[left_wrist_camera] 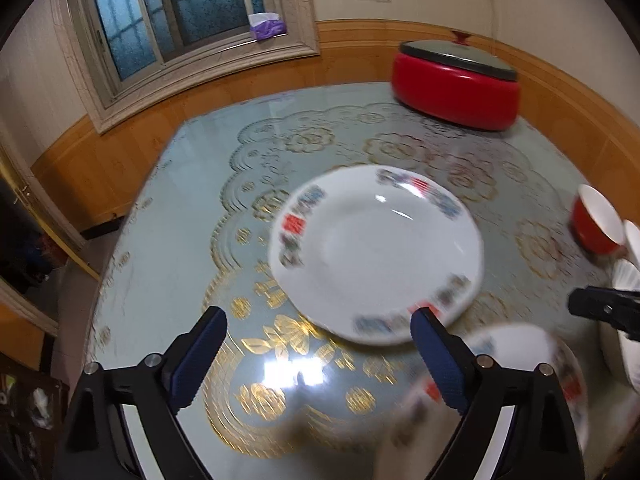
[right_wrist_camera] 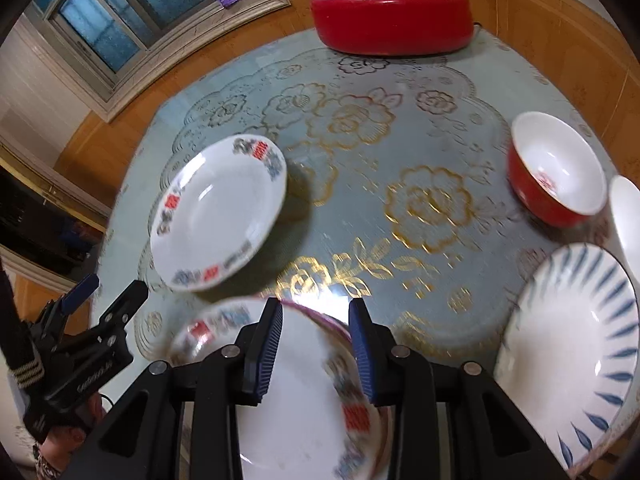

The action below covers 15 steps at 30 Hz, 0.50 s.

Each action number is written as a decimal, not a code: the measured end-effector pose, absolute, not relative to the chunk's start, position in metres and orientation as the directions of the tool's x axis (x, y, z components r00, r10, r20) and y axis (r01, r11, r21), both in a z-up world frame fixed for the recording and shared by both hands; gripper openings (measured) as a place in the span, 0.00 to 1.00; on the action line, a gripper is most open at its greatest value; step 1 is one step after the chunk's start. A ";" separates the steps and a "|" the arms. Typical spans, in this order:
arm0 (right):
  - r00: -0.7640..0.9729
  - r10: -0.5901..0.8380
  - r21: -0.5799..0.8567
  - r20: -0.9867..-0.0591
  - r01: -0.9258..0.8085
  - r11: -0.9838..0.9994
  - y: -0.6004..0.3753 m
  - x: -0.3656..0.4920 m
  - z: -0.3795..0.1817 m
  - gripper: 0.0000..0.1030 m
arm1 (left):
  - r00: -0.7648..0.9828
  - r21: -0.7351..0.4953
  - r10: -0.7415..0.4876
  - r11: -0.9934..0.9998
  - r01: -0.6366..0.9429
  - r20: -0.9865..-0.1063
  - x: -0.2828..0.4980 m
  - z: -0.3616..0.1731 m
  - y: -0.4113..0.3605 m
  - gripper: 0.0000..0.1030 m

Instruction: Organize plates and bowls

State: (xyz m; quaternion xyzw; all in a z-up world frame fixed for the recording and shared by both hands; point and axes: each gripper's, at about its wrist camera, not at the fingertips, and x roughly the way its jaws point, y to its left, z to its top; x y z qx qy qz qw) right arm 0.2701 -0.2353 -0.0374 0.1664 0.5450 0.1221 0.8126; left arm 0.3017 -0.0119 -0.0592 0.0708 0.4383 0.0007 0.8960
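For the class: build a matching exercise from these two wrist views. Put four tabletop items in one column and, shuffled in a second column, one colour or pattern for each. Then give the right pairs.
Items
1. Electric pot
2. Small bowl
3. Flat plate on the left
4. Deep plate on the right

Descriptions
A. White with blue strokes round the rim
B. Red outside, white inside
C. Red body, grey lid
D. White with red and blue motifs on the rim

Pairs: 1-C, 2-B, 3-D, 4-A
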 end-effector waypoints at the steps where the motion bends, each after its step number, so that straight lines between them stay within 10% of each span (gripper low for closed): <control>1: 0.374 0.389 0.413 -0.842 -0.018 0.910 -0.234 0.276 -0.038 0.34 | 0.610 0.135 0.073 0.989 0.056 -0.789 0.309 -0.061 -0.008 0.93; 15: 0.339 0.409 0.451 -0.847 0.052 0.891 -0.215 0.338 -0.061 0.37 | 0.580 0.113 0.062 0.992 0.051 -0.812 0.376 -0.079 0.022 0.93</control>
